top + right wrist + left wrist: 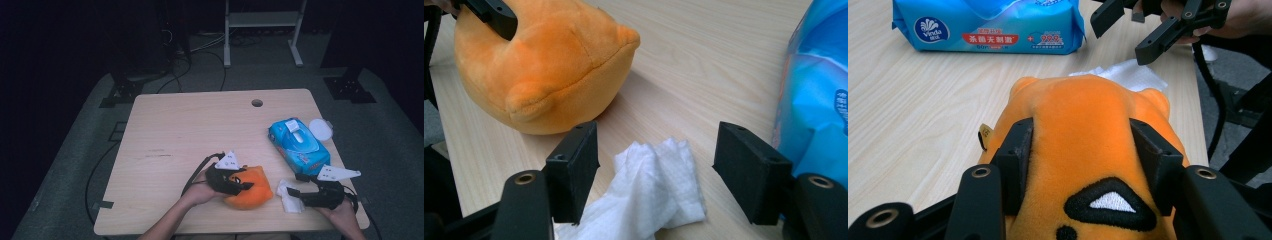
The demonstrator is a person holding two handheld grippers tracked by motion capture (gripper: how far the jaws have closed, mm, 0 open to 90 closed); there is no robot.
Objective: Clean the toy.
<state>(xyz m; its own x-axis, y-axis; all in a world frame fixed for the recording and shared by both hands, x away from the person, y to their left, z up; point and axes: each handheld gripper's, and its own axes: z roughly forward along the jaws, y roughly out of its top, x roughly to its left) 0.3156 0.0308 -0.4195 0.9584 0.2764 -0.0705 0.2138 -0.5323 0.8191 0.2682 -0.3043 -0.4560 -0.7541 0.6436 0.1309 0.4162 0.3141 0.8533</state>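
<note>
Wooden table (175, 130), orange plush toy (1088, 130) squeezed between left jaws, white wipe (654, 195) between parted right jaws

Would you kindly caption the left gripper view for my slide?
Left gripper clamps an orange plush toy; crumpled wet wipe and blue wipes pack lie beyond.

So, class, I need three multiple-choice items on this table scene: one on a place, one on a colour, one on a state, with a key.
1. Where does the white wipe lie?
A. On top of the blue pack
B. On the table between the right gripper's open jaws
C. Under the toy

2. What colour is the soft toy?
A. Green
B. Orange
C. Purple

3. What is the left gripper doing?
A. Squeezing the toy
B. Holding the wipe
C. Lying on the floor

Key: 1 B, the wipe lies on the wood with the right gripper astride it. 2 B, its plush is orange. 3 A, both pads press into the toy's sides.
</note>
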